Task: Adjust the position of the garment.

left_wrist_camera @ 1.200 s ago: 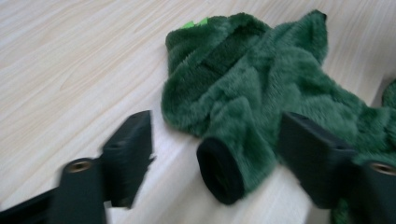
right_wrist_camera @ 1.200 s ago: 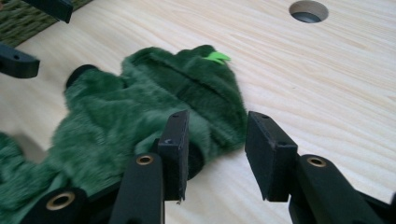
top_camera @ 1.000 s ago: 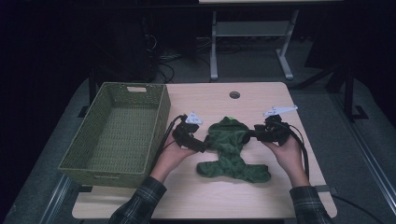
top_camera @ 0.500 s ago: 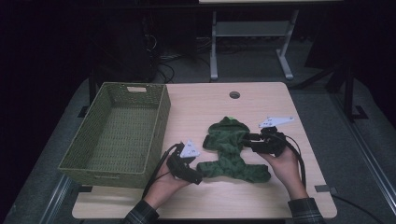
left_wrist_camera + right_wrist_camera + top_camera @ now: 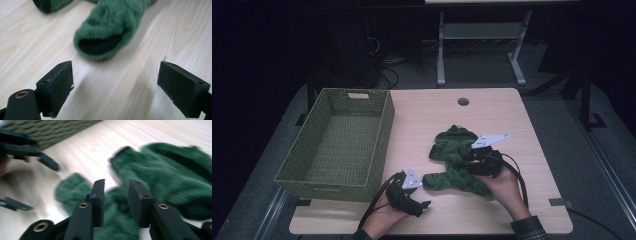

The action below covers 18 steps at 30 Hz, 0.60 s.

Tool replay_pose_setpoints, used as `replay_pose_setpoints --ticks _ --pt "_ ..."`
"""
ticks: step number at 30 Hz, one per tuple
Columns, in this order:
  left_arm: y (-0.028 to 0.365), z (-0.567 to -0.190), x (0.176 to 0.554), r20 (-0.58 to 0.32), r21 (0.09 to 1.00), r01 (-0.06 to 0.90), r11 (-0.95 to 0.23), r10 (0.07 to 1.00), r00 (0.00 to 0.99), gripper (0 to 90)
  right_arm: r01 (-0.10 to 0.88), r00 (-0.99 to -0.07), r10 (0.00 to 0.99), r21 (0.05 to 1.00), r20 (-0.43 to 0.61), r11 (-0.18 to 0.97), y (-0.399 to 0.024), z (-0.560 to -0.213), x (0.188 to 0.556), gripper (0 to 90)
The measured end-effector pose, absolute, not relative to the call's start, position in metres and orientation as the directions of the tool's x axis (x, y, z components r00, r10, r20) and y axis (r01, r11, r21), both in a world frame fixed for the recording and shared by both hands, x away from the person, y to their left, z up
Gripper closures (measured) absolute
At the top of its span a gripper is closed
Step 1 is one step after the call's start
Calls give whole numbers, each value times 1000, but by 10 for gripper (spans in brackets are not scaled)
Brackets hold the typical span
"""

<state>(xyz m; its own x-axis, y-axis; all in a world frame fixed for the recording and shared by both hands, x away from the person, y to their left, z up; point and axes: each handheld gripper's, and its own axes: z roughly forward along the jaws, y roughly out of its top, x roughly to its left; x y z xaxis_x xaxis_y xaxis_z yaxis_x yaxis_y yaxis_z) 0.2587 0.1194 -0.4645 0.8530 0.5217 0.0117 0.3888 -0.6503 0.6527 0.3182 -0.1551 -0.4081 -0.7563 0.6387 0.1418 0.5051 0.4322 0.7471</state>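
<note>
Table (image 5: 492,210) of pale wood carries everything we see, and it takes up most of the high view. On its left side stands a green woven basket (image 5: 382,130) with a handle slot in its far wall. Right of the basket, past a strip of bare wood, lies a small green fleece garment (image 5: 452,150), spread flat on the right half of the table with its hood toward the far edge and one sleeve reaching out toward the near left.

Our right gripper (image 5: 473,161) sits over the near right part of the garment, with the hand behind it and a grey plate on top. In the right gripper view its two black fingers (image 5: 98,195) stand a narrow way apart above the fleece; they have just been closing, and the cloth lies under and between them. The blur keeps us from telling whether the pads press on it.

Our left gripper (image 5: 424,205) rests near the front edge of the table, just left of the garment's outstretched sleeve and close to the basket's near corner. In the left gripper view its fingers (image 5: 58,87) are spread wide with only bare wood between them. The dark opening of the sleeve cuff (image 5: 100,46) lies just ahead of them, not touching either one.

A small round hole (image 5: 463,101) shows near the far edge of the table.
</note>
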Motion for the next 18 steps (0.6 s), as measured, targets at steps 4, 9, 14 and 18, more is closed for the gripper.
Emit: replay_pose_setpoints --ticks 4,9,14,18 --pt "123 -470 255 3 659 395 -640 528 849 127 477 -800 582 745 148 466 -131 -409 311 691" --pt "133 -476 251 0 713 365 -599 520 854 128 429 -851 506 740 139 518 -94 -414 301 714" --pt "138 -477 251 6 716 355 -602 513 858 129 416 -873 469 708 134 571 -67 -426 294 727" --pt "138 -477 251 2 717 358 -598 515 857 129 389 -883 461 687 89 614 -55 -436 294 727"
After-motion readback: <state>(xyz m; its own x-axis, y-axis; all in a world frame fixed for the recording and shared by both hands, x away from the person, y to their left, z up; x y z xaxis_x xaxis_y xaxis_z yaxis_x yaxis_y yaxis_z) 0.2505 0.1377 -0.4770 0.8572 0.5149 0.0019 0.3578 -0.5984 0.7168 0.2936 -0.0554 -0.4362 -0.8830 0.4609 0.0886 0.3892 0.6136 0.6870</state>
